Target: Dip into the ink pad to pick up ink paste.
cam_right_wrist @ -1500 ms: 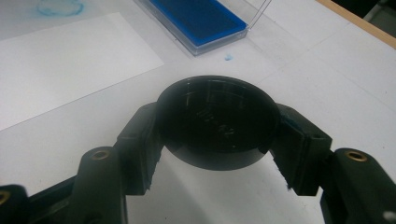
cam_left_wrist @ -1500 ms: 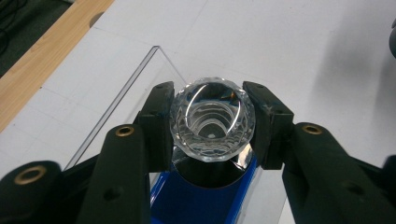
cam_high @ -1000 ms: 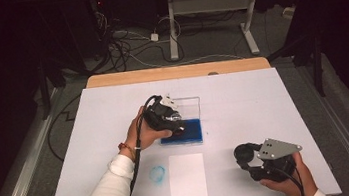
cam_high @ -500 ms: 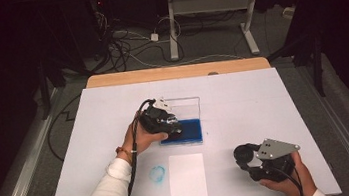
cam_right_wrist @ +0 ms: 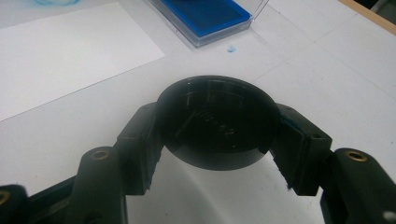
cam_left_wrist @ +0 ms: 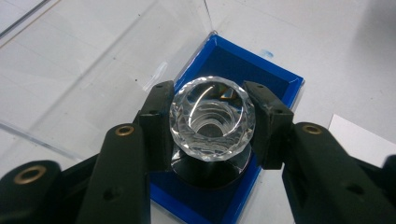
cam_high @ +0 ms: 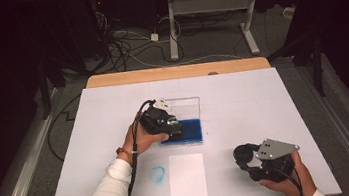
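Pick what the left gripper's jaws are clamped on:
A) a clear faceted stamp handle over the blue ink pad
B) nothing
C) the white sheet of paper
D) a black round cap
A: the left gripper is shut on the clear faceted handle, above the blue ink pad.

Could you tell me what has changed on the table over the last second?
Very little. The left gripper drew slightly toward the person, keeping its clear faceted stamp over the blue ink pad. The right gripper stayed put, clamped on the black round cap; the white paper and blue smudge are unchanged.
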A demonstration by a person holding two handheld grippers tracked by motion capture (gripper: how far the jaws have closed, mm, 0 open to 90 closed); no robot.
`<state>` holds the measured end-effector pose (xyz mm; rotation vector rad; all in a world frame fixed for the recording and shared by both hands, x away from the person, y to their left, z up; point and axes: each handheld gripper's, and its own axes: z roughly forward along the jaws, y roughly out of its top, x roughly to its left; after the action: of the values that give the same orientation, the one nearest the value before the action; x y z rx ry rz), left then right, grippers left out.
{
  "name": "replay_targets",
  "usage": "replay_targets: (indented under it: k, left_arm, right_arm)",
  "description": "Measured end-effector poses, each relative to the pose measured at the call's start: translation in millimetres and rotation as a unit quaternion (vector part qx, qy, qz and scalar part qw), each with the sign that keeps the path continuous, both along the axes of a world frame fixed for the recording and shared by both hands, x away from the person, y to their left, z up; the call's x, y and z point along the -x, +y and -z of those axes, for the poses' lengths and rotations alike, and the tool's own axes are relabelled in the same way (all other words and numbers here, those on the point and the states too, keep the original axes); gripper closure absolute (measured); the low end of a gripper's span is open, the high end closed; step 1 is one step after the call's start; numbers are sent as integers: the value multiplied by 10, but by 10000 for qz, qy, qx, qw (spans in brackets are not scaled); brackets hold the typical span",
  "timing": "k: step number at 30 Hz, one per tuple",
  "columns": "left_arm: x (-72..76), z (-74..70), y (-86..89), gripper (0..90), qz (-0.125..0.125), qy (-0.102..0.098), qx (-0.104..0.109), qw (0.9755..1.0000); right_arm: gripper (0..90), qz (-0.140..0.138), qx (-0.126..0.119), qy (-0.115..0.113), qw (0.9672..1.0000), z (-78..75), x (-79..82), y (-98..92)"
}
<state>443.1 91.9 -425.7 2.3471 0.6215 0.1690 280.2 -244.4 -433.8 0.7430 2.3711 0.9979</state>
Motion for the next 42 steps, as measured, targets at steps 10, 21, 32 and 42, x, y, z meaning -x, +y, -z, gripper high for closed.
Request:
replay_targets:
  k: [10, 21, 32, 42]
  left_arm:
    - [42, 43, 25, 545, -63, -95, 159, 9998]
    - [54, 33, 0, 545, -61, -135, 48, 9999]
    - [55, 39, 4, 544, -75, -131, 70, 9999]
    - [112, -81, 110, 546, -154, -209, 199, 9995]
  right_arm:
    - [388, -24, 4, -28, 10000, -4, 10, 10]
    - [389, -10, -20, 1, 10000, -4, 11, 8]
    - [389, -14, -36, -6, 10000, -17, -17, 24]
    - [388, -24, -66, 4, 10000, -17, -41, 35]
